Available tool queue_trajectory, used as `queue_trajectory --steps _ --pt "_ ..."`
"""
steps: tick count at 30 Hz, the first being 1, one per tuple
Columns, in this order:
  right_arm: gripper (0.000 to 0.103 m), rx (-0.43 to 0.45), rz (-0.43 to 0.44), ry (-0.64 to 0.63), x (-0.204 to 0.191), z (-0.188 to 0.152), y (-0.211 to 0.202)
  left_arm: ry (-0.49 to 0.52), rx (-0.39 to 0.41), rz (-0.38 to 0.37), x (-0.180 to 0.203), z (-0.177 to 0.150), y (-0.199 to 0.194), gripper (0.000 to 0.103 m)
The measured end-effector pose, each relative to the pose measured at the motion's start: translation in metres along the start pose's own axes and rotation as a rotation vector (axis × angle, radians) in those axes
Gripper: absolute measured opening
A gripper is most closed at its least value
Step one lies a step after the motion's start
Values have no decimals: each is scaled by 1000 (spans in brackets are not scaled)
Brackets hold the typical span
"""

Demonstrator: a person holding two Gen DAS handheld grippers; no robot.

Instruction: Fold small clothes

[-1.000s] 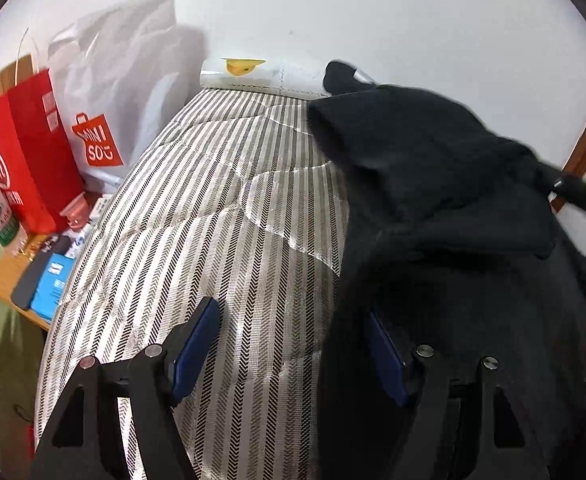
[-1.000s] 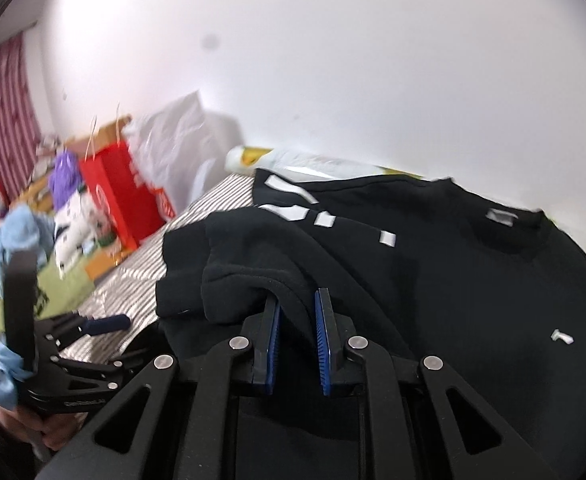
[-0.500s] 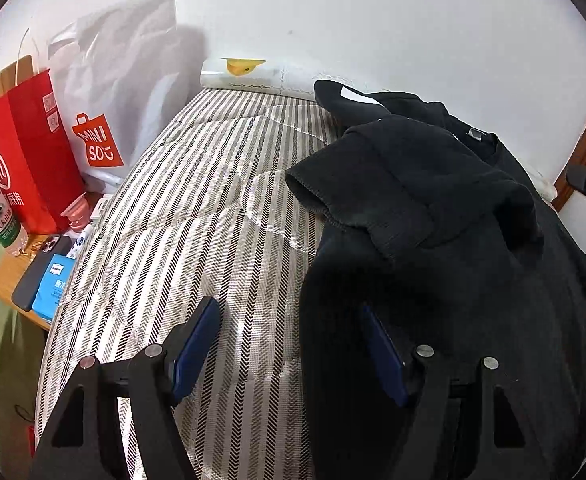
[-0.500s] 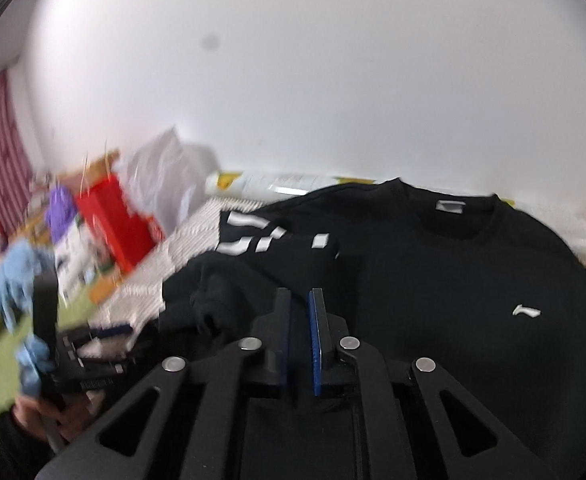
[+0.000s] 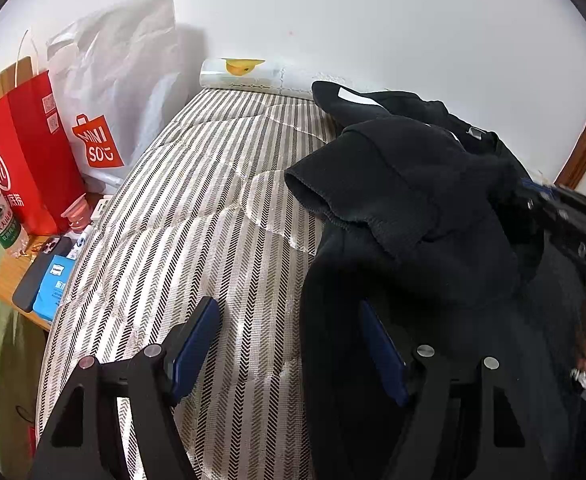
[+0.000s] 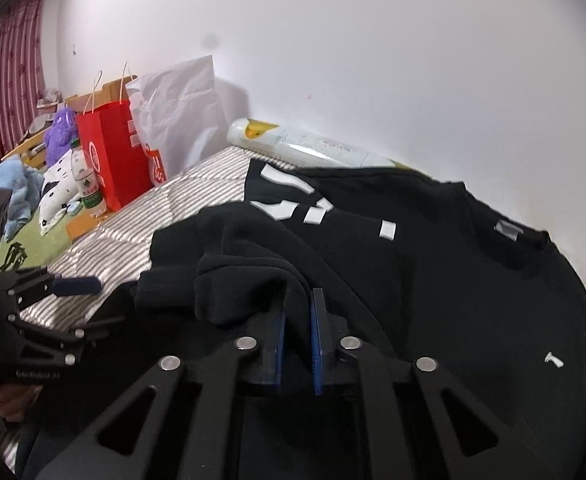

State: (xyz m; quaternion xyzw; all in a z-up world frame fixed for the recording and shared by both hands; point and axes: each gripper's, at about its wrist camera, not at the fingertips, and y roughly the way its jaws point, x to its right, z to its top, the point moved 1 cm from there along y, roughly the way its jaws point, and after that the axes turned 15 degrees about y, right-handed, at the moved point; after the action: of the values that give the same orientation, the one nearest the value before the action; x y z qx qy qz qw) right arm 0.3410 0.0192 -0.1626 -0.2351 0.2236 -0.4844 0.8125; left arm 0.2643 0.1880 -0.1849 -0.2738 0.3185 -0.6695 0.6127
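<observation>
Right gripper point(image 6: 298, 316): jaws pinching a fold of the black sweatshirt point(image 6: 433, 272) | left gripper point(image 5: 289, 344): spread wide, one finger over the sweatshirt hem, gripping nothing | sweatshirt lies on the striped mattress point(image 5: 197, 216) | beyond: red bag point(image 5: 21, 152), white bag point(image 5: 113, 92).

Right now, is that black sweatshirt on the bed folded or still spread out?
Partly folded. The black sweatshirt's body lies spread on the striped bed, but one sleeve is bunched over it, pinched by the right gripper.

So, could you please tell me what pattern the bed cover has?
The bed cover has grey and cream herringbone stripes, quilted; the left wrist view shows it best.
</observation>
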Motion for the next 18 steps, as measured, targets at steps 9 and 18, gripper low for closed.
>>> queue_trajectory --steps 9,18 --pt "9 151 15 261 64 24 -48 2 -3 5 1 0 0 70" --pt "8 210 -4 531 147 10 -82 -2 0 1 1 0 0 70"
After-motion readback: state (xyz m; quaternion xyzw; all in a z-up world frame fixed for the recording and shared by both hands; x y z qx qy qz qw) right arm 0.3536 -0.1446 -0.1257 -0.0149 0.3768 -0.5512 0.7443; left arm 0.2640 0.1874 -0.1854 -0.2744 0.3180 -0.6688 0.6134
